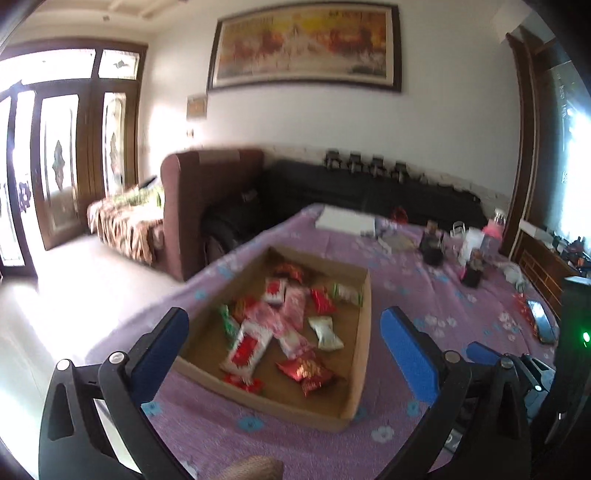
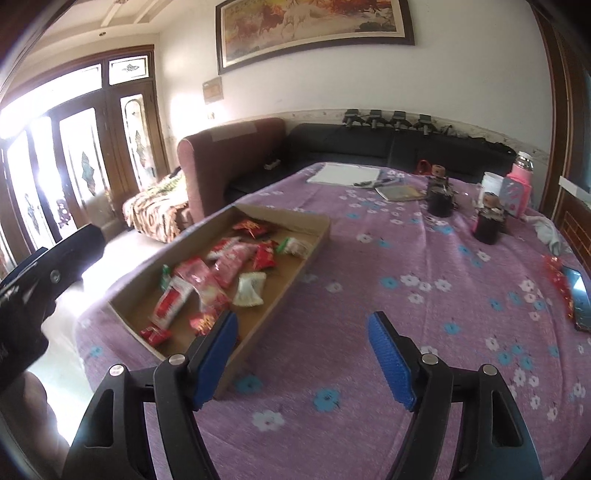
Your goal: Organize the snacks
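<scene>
Cardboard box (image 1: 360, 373) of snack packets (image 1: 244, 349) sits on the purple tablecloth (image 2: 369, 258). Left gripper (image 1: 284, 332) and right gripper (image 2: 303, 328) both stand spread, holding nothing.

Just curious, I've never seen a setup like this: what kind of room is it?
Probably a home living room: a sofa along the wall, a framed painting above it, and a table under a flowered cloth.

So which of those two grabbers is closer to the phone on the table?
The right one; the phone lies off to its right. The left one hovers over the snack box.
</scene>
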### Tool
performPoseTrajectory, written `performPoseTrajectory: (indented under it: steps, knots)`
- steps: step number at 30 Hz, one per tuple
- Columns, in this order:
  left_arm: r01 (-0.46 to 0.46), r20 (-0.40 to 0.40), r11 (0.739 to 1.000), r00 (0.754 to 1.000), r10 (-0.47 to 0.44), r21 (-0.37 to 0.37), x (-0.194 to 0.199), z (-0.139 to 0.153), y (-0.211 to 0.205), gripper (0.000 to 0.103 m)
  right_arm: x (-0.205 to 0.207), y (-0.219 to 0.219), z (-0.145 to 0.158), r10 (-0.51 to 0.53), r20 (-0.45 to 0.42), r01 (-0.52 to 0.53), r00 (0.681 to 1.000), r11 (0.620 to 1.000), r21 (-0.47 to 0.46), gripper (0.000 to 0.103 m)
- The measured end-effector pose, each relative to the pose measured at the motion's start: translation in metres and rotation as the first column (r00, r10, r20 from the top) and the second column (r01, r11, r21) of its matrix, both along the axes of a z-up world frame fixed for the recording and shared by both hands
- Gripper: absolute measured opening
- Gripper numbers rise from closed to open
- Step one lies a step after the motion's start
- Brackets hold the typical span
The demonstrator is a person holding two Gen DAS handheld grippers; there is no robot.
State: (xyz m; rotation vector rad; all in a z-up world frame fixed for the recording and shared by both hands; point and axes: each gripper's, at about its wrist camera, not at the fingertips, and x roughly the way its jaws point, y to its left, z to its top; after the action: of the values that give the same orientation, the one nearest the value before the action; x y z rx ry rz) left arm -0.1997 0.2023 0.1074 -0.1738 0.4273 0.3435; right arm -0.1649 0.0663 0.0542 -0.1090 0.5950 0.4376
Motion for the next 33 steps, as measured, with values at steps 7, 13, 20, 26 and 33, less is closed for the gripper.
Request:
performPoseTrajectory:
  steps: [7, 13, 20, 26, 33]
  knots:
    - [0.027, -0.067, 0.999, 0.997, -0.028, -0.023, 0.008, -0.014, -0.008, 0.103, -0.004, 0.004, -0.015, 0.0, 0.0, 0.0, 1.0, 0.999, -0.047, 0.078]
    - [0.045, -0.098, 0.998, 0.994, -0.048, -0.041, 0.017, -0.022, -0.006, 0.103, 0.0, 0.009, -0.024, -0.003, -0.029, 0.001, 1.0, 0.998, -0.063, 0.078]
    - [0.063, -0.139, 0.992, 0.987, -0.078, -0.111, 0.026, -0.032, 0.004, 0.103, 0.008, 0.014, -0.032, -0.011, -0.06, 0.006, 0.998, 0.997, -0.079, 0.078]
    - [0.066, -0.166, 0.987, 0.982, -0.09, -0.15, 0.031, -0.04, 0.012, 0.103, 0.012, 0.022, -0.039, -0.008, -0.079, -0.001, 0.997, 0.994, -0.107, 0.078]
    - [0.056, -0.188, 0.98, 0.978, -0.092, -0.19, 0.035, -0.047, 0.022, 0.103, 0.013, 0.033, -0.041, 0.005, -0.082, -0.016, 0.997, 0.991, -0.133, 0.078]
